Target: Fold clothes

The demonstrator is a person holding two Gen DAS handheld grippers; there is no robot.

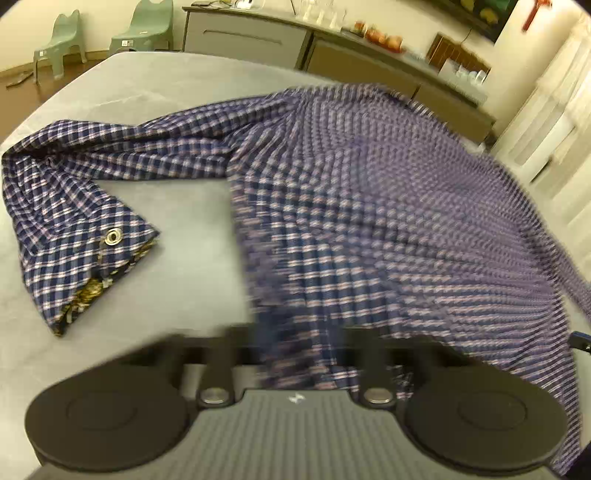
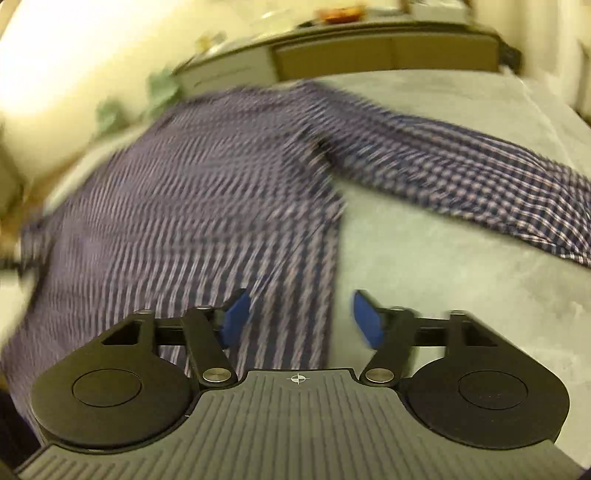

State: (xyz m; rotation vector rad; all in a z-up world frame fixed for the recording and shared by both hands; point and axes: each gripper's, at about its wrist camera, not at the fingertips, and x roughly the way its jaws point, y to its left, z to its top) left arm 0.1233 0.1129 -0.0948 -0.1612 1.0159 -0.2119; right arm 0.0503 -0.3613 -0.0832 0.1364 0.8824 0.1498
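Observation:
A blue, white and pink checked shirt [image 1: 369,206] lies spread on a grey table [image 1: 192,236]. One sleeve [image 1: 74,206] with a metal snap on its cuff reaches to the left. In the left wrist view the shirt's near hem drapes over my left gripper [image 1: 303,354] and hides the fingertips. In the right wrist view the shirt [image 2: 177,206] is blurred, with the other sleeve [image 2: 480,184] running right. My right gripper [image 2: 299,317] is open; its blue pads [image 2: 365,321] stand either side of the shirt's edge [image 2: 295,314], which lies between them.
A long sideboard [image 1: 332,48] with glasses and fruit stands behind the table. Two green plastic chairs [image 1: 144,29] stand on the floor at the back left. A white door [image 1: 546,122] is at the right. Bare table surface [image 2: 443,288] lies right of the shirt.

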